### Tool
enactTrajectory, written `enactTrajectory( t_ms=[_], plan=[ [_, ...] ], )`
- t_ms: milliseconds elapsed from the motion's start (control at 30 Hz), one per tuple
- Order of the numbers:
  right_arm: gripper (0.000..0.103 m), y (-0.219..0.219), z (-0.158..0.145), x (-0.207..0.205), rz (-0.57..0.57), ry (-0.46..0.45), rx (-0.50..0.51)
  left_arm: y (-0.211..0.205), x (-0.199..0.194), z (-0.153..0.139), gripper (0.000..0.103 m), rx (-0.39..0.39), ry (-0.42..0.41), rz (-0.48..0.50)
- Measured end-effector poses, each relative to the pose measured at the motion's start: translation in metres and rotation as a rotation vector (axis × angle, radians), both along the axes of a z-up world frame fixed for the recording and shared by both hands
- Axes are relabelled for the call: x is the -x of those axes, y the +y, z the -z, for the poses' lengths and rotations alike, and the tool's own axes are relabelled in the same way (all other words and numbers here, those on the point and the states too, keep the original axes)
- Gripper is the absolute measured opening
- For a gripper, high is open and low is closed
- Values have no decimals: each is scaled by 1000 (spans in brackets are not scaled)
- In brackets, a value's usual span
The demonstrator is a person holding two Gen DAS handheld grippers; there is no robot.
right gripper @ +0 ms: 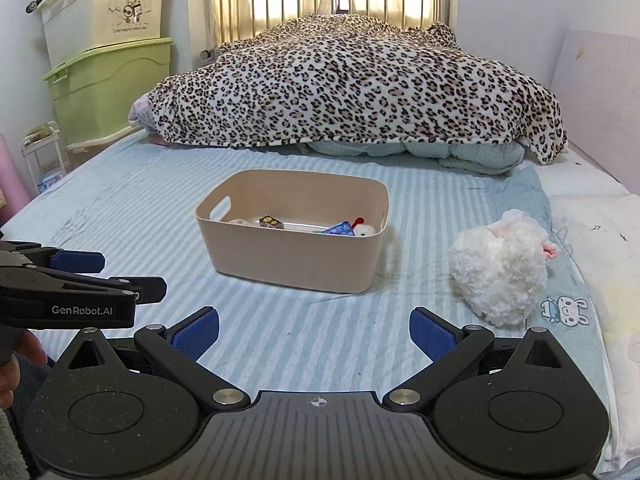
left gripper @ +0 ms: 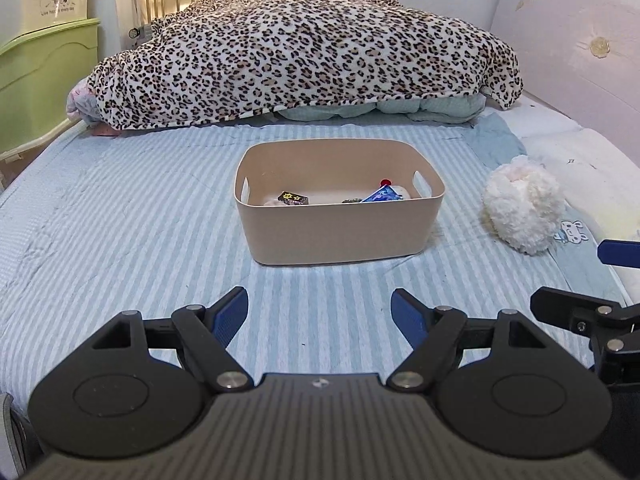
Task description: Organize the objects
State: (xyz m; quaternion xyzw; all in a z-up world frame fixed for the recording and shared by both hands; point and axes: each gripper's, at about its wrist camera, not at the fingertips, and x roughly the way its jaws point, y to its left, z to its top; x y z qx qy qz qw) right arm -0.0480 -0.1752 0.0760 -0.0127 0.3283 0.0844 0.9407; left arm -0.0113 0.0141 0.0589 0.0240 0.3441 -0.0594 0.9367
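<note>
A beige plastic bin (left gripper: 340, 236) (right gripper: 294, 258) stands on the striped bed sheet and holds a small black box with stars (left gripper: 294, 199) (right gripper: 271, 222), a blue packet (left gripper: 382, 194) (right gripper: 340, 228) and a small white plush with a red top (right gripper: 364, 229). A fluffy white plush toy (left gripper: 522, 204) (right gripper: 500, 268) lies on the sheet to the right of the bin. My left gripper (left gripper: 320, 314) is open and empty, well short of the bin. My right gripper (right gripper: 314, 330) is open and empty, near the plush toy's left. The left gripper also shows in the right wrist view (right gripper: 92, 276).
A leopard-print blanket (left gripper: 304, 56) (right gripper: 356, 80) is heaped over quilts at the far end of the bed. Green and cream storage boxes (right gripper: 108, 92) stack at the left. A white pillow (right gripper: 600, 248) and pink headboard (left gripper: 572, 52) lie on the right.
</note>
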Motion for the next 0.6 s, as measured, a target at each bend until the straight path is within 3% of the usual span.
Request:
enactTrajectory(
  t_ms=[600],
  plan=[
    [103,-8,-8,26,19,-13,-4,-7,37,-5,79,-17,0,4]
  ],
)
